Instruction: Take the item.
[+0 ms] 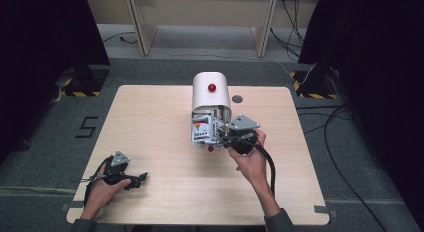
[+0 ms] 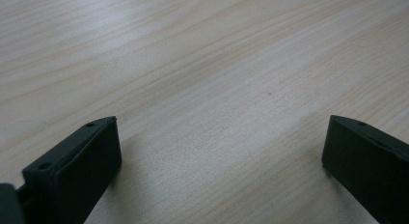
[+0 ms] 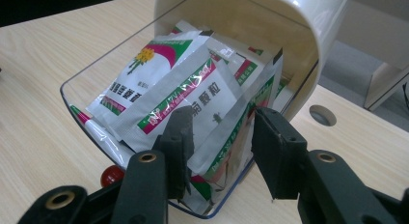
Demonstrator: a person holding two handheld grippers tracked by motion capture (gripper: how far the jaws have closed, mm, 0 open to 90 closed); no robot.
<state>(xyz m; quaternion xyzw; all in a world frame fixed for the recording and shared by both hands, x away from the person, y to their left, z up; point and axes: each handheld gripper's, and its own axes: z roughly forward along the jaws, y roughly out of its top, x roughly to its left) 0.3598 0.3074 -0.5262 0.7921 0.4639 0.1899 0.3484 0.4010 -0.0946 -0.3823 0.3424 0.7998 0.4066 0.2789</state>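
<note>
Sachets [image 3: 193, 89] sat packed in a clear plastic drawer [image 3: 91, 96] that stood pulled partway out of a white, round-topped container [image 1: 211, 92], a little past the middle of the bench [image 1: 150, 127] toward one o'clock. We judged the job, taking a packet out, to be in its early part: the drawer was already open, but every packet we could see lay inside it, and nothing lay out on the bench.

Our right claw [image 3: 219, 151] had reached the drawer's front corner at about five o'clock of the container. Its jaws stood moderately apart, one inside against the foil packets and the other outside the clear wall; whether they already pinched anything, we could not tell. Lifting a packet clear was still left to do.

Our left claw [image 1: 134, 179] rested low at seven o'clock on the bench, well apart from the container, jaws wide with only bare wood between them.

The packets looked glossy and crinkled, flat rectangles printed in green, magenta and white. The drawer was smooth and transparent with rounded corners and a small red knob [image 3: 112, 175] on its front. The container's shell was glossy white with a red knob [image 1: 212, 87] on top. The bench was pale, matt woodgrain.
</note>
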